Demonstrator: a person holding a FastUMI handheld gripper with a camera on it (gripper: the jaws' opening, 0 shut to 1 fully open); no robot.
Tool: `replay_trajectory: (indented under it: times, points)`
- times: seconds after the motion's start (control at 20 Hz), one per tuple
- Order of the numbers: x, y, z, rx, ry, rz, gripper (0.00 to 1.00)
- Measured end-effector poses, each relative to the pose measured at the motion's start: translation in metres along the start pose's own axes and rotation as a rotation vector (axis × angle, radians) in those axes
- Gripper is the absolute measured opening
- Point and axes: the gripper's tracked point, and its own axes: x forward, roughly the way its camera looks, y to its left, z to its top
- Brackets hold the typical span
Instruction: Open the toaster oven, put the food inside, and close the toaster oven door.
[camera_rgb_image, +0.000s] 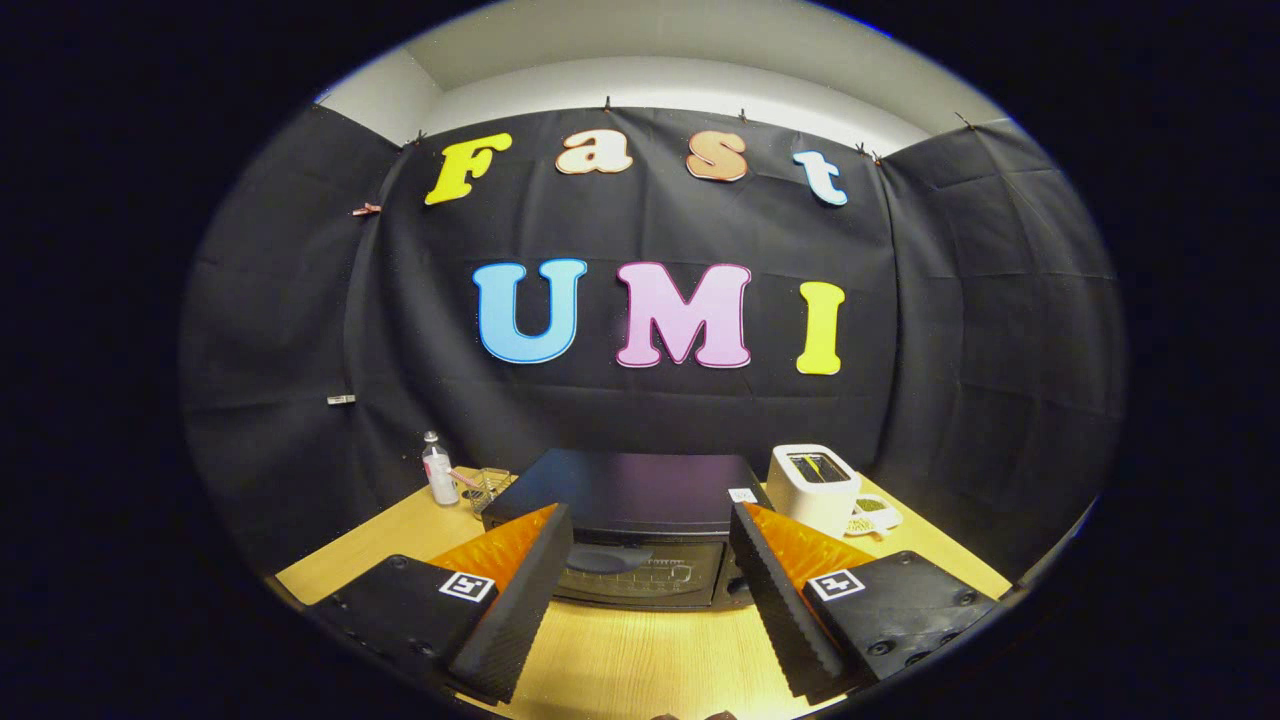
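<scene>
Your gripper (650, 560) hung above the wooden table (620, 650) with its two fingers (520, 590) spread wide and pinching nothing, aimed at the front of the toaster oven (625, 510). The dark oven sat on the table just ahead of the fingertips, squarely in the gap between them, its glass door (640, 578) shut and upright, the handle (610, 557) running along the door's top edge and untouched. You held the fingers to either side of the oven's front without contact; bare tabletop showed between them and the door. Beyond the oven on the right stood a white pop-up toaster (815, 485), with a small white dish (872, 517) of something yellowish beside it, near the table's far right corner. On the far left, close to the black cloth wall (650, 400), a small clear bottle (438, 470) with a pale cap stood upright, and a little wire basket (490, 487) rested just beside it. Whether the yellowish item in the dish was the food could not be told from this angle.
</scene>
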Motion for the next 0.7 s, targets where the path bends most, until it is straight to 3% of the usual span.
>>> replay_trajectory:
  times: [0.7]
  points:
    - [0.098,0.021,-0.049,-0.009,0.154,-0.051,0.98]
